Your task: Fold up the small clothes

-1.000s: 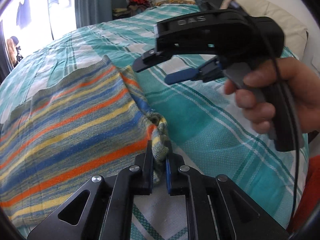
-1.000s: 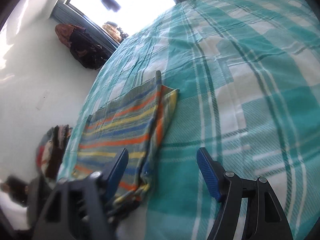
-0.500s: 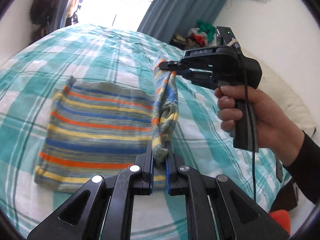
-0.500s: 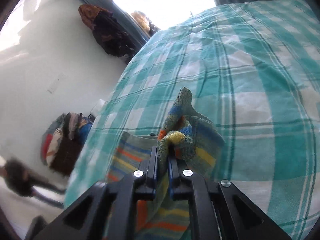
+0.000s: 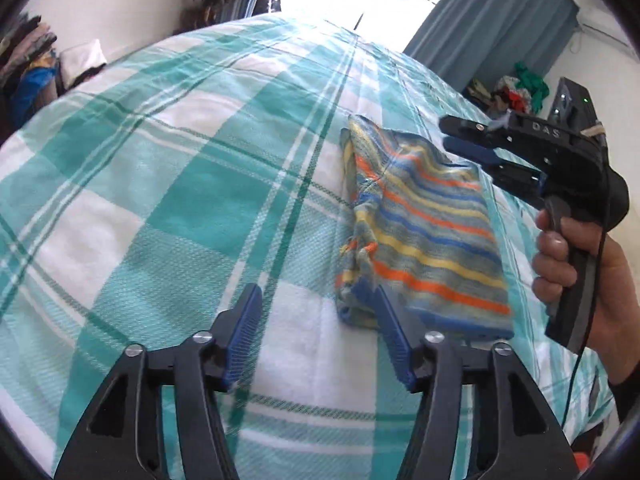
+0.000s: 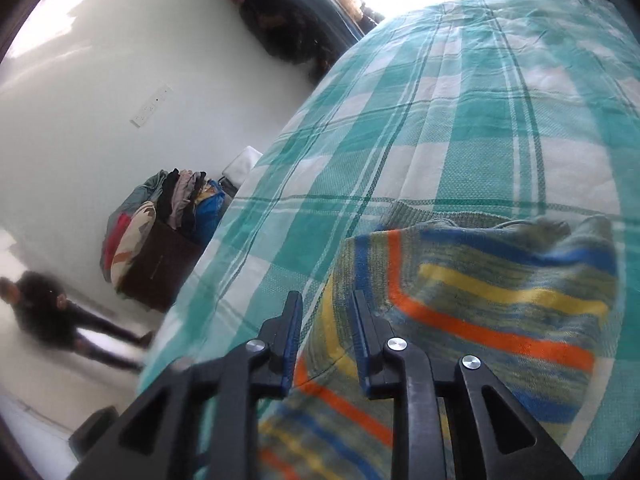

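A small striped knit garment (image 5: pixel 432 232) in grey, blue, yellow and orange lies folded in half on the green plaid bed cover (image 5: pixel 180 200). My left gripper (image 5: pixel 316 292) hovers at its near left corner, jaws wide and still opening, with only bed cover between them. A hand (image 5: pixel 568 256) holds my right gripper (image 5: pixel 446 133) just past the garment's far right corner. In the right wrist view that gripper (image 6: pixel 327 298) hangs over the garment (image 6: pixel 500 292), jaws narrowly apart and opening. The garment's edge shows in the gap, and the pads do not press on it.
The bed cover (image 6: pixel 440 120) stretches far to the left and back. Beside the bed stands a pile of clothes (image 6: pixel 168 224) against the white wall, with a blurred person (image 6: pixel 44 308) on the floor nearby. A grey curtain (image 5: pixel 492 20) and more clothes (image 5: pixel 516 92) lie beyond the bed.
Both grippers carried the garment's edge across, folding it in half. Both then let go: the left jaws sprang wide, the right jaws parted a little.
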`<action>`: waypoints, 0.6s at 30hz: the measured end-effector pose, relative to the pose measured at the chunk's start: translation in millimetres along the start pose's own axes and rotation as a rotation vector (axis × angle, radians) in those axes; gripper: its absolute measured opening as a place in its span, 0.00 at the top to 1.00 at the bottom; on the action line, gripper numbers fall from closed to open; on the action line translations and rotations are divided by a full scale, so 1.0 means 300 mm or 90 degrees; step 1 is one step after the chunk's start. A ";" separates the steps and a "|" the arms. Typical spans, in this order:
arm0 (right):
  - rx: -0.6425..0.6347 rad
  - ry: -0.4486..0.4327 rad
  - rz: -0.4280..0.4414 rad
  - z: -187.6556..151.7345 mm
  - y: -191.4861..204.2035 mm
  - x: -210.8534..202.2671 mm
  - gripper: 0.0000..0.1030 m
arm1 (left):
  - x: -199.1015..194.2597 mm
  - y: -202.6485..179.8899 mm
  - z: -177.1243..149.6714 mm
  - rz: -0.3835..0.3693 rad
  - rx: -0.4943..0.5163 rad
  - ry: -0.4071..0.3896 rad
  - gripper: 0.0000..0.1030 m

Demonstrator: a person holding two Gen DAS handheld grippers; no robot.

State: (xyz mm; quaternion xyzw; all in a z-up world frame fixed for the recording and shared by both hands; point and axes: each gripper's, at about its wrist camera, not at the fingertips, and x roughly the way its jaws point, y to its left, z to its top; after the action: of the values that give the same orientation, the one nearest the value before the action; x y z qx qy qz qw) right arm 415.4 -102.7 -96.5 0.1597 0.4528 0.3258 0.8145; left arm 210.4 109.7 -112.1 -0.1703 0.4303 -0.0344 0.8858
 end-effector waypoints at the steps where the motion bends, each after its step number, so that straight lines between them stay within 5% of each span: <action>1: -0.024 -0.008 -0.011 -0.037 0.012 -0.063 0.68 | -0.035 0.017 -0.007 0.013 0.017 -0.006 0.26; 6: -0.169 -0.037 -0.118 -0.377 0.063 -0.416 0.34 | -0.210 0.166 -0.010 0.041 0.016 0.027 0.23; 11: -0.157 -0.056 -0.218 -0.710 0.045 -0.656 0.33 | -0.423 0.228 0.080 0.074 0.028 -0.007 0.22; 14: -0.123 -0.098 -0.261 -0.850 0.058 -0.770 0.31 | -0.507 0.188 0.106 0.089 0.050 -0.088 0.06; 18: -0.073 -0.148 -0.342 -0.994 0.060 -0.837 0.30 | -0.447 0.132 0.026 0.059 0.002 -0.086 0.06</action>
State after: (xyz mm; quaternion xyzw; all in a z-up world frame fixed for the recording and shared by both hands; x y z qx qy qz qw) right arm 62.7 -269.5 -88.0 0.0242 0.3636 0.1033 0.9255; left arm 129.0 177.0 -20.0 -0.1506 0.3771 0.0172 0.9137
